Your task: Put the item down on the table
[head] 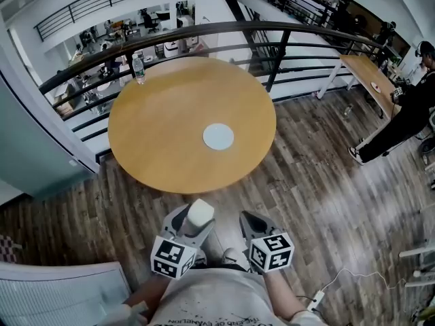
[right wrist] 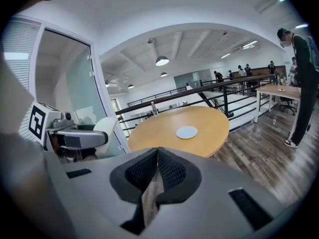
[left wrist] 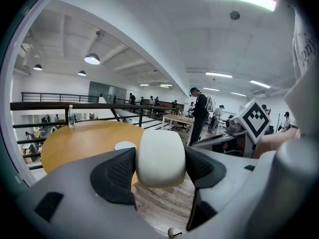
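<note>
The left tool (head: 196,221), held low and close to the person's body, pinches a white, rounded item (left wrist: 160,156) between its two dark pads (left wrist: 115,172). The item fills the gap and juts past the jaw tips. Just to its right, the right tool (right wrist: 157,171) has its jaws pressed together with nothing between them. Both hang above the wood-plank floor (head: 306,175), short of the round wooden table (head: 163,128) ahead. On that table, beyond the tool tips, lies a flat white disc (head: 218,136). A clear water bottle (head: 138,68) stands at the far edge, ahead and left. A dark railing (head: 204,29) curves behind. Far to the right, a person in dark clothes (head: 408,111) stands by a second table (head: 367,73).
</note>
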Demonstrator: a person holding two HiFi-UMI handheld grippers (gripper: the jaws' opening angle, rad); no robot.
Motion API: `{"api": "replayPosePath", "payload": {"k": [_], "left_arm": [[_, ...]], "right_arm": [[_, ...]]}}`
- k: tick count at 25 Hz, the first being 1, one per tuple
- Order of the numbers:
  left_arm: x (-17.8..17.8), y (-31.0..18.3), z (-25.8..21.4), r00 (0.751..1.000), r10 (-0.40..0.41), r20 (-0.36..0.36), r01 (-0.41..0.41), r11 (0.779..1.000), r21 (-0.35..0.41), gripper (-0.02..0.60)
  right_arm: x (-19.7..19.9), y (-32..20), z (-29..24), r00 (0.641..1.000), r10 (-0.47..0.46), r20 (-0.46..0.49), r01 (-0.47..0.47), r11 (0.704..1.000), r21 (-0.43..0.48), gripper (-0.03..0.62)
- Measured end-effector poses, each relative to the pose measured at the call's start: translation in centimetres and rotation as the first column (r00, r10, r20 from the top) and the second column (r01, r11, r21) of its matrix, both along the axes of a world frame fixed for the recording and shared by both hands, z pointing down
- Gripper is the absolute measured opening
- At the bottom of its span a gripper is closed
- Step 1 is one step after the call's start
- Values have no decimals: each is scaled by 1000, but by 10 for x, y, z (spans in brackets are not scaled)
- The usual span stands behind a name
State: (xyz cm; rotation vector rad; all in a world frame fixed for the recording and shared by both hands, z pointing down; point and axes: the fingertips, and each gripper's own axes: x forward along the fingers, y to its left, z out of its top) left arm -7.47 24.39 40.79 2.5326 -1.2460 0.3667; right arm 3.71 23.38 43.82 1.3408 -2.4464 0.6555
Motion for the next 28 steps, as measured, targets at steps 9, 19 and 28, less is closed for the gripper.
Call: {"api": "replayPosePath", "payload": {"k": [9, 19, 28], "left_arm": [[-38, 7, 11, 999, 49, 0, -49, 999, -14, 322], [-29, -31, 19, 997, 75, 4, -75, 997, -19, 322], [-3, -115, 15, 999, 46, -3, -46, 999, -20, 322]], "right_arm": [[-31, 14, 6, 999, 50, -13, -50, 999, -8, 26], [-22, -22, 24, 999, 54, -2, -54, 998, -33, 26], [8, -113, 16, 999, 33, -17, -33, 999, -13, 26]]}}
